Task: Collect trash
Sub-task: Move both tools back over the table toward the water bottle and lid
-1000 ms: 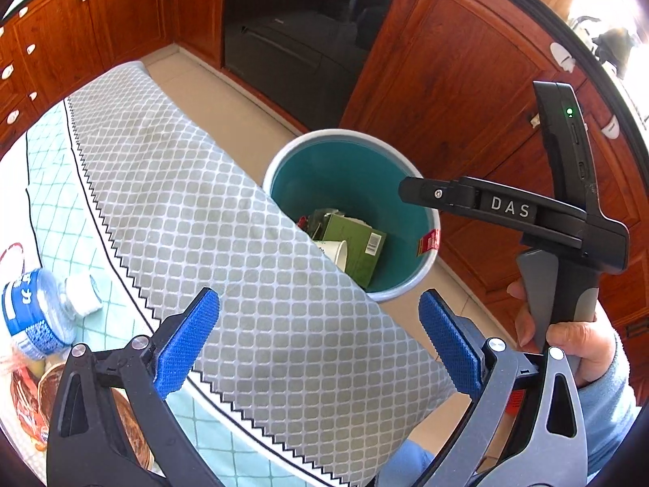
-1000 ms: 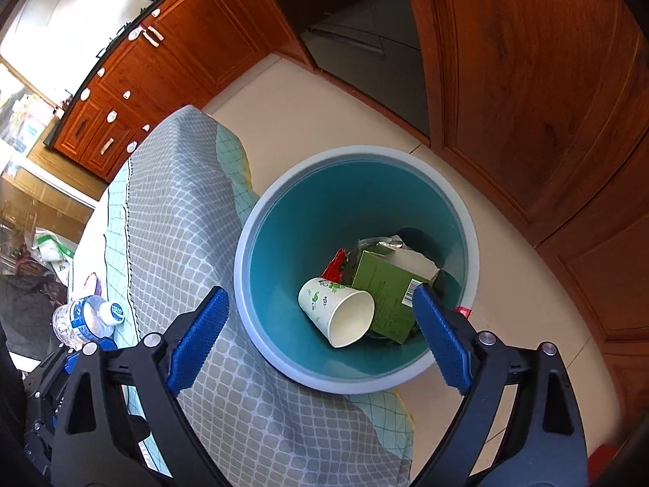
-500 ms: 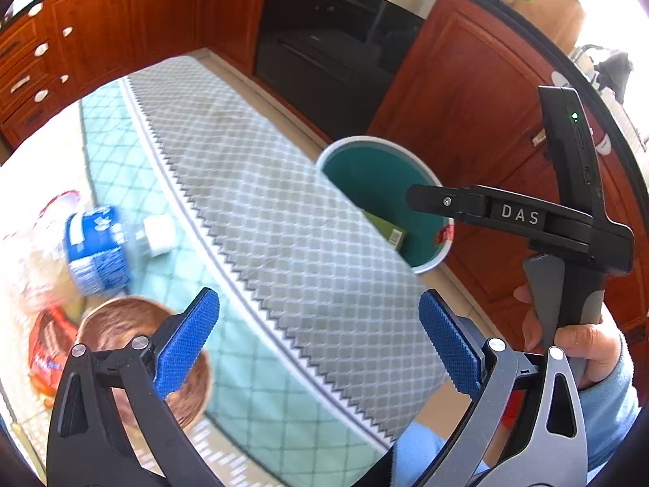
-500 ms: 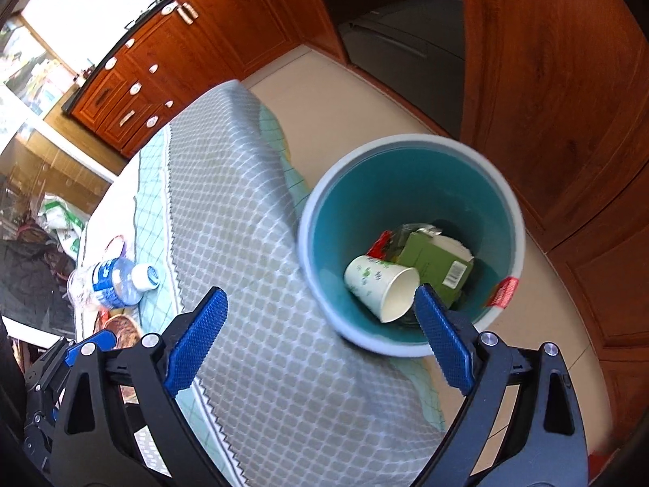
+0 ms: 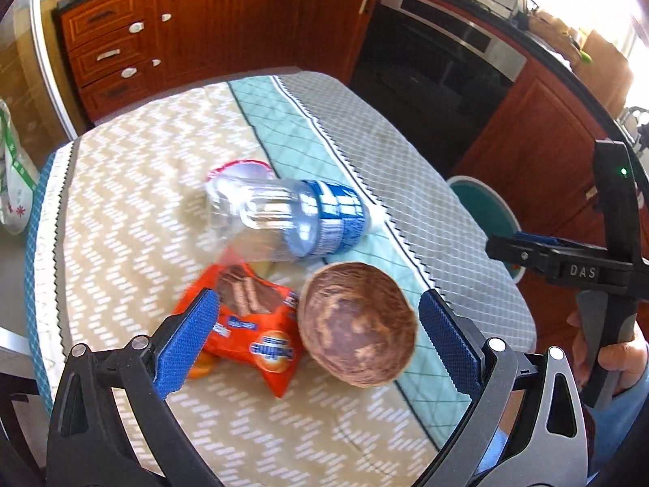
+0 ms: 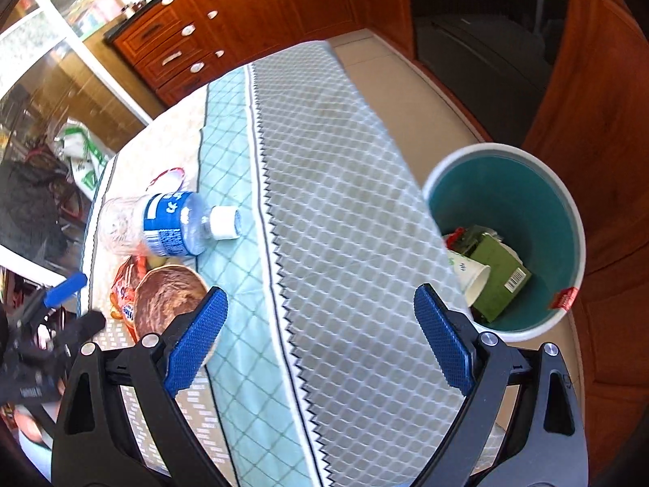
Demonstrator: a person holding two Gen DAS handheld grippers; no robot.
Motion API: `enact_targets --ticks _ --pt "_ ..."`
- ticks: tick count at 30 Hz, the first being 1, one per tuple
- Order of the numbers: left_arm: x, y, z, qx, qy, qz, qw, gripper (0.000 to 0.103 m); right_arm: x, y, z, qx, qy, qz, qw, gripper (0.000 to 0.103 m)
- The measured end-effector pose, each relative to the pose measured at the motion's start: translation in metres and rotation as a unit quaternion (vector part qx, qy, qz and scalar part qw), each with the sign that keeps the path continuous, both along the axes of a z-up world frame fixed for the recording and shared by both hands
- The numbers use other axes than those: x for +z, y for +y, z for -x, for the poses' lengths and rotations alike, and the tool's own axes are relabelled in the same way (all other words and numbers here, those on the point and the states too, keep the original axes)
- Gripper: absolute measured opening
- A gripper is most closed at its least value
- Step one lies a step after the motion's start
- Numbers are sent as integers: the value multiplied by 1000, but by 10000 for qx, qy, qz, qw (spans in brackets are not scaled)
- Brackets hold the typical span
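Note:
A clear plastic bottle (image 5: 292,215) with a blue label lies on its side on the table, its white cap (image 6: 225,222) toward the bin. An orange snack wrapper (image 5: 251,332) and a brown bowl (image 5: 357,328) lie just in front of it. My left gripper (image 5: 316,341) hangs open above the wrapper and bowl, holding nothing. My right gripper (image 6: 320,341) is open and empty over the grey hanging edge of the tablecloth (image 6: 344,223). The teal bin (image 6: 568,219) stands on the floor beside the table, with a paper cup (image 6: 472,280) and a green carton (image 6: 501,276) inside.
Wooden cabinets (image 5: 211,20) and a dark oven (image 5: 438,77) line the far wall. A white lid with a red rim (image 5: 239,166) lies behind the bottle. The person's hand (image 5: 612,349) holds the right gripper's handle at the right. A white and green bag (image 6: 81,150) sits beyond the table.
Both grippers have swung away from the bin toward the table. The left view now faces the bottle, wrapper and bowl; the bin has slid to the right in both views.

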State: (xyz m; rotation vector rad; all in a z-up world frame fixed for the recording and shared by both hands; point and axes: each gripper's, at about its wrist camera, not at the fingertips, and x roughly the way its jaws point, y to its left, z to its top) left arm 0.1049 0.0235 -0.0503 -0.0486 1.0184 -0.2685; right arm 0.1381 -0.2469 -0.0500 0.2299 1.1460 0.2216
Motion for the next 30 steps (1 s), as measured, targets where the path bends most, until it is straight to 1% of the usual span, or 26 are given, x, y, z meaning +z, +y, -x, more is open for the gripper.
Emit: enact_targets --ticks 2,5,9,12,14,17,18,21,25,26,28,30 --pt "2 18 -12 168 -29 -102 9998 99 0 12 -3 90 33 47 9999 89" --pt "7 44 -29 354 -74 -110 9993 99 -3 26 -9 195 122 108 9997 89" --pt "12 75 -50 642 -215 -385 9970 99 -6 47 -18 372 220 227 9988 89" --pt "8 96 -71 846 -255 -577 9944 99 -6 62 -26 543 226 352 9976 89" --pt "-3 103 -86 850 -137 -785 9932 99 -7 70 -34 614 239 439 9969 89" --pt "-23 102 -101 698 18 -1068 9918 99 -12 79 -45 618 294 556 9961 89" --pt "-29 101 -106 650 69 -1104 9917 99 -14 81 -50 615 331 587 9958 89" --pt "-40 91 -111 343 130 -1015 9942 99 -22 83 -61 571 473 621 9953 89" --pt "-38 72 -99 -161 -20 -868 9961 99 -28 82 -75 502 630 482 9956 89" --pt "-36 67 -95 -240 -103 -910 9955 99 -29 80 -78 470 652 466 9957 89" --pt "-32 58 -90 -411 -216 -942 9945 99 -27 75 -82 390 610 443 9964 89" --pt "-29 51 -87 -579 -218 -811 9948 99 -26 68 -87 319 593 412 9969 89"
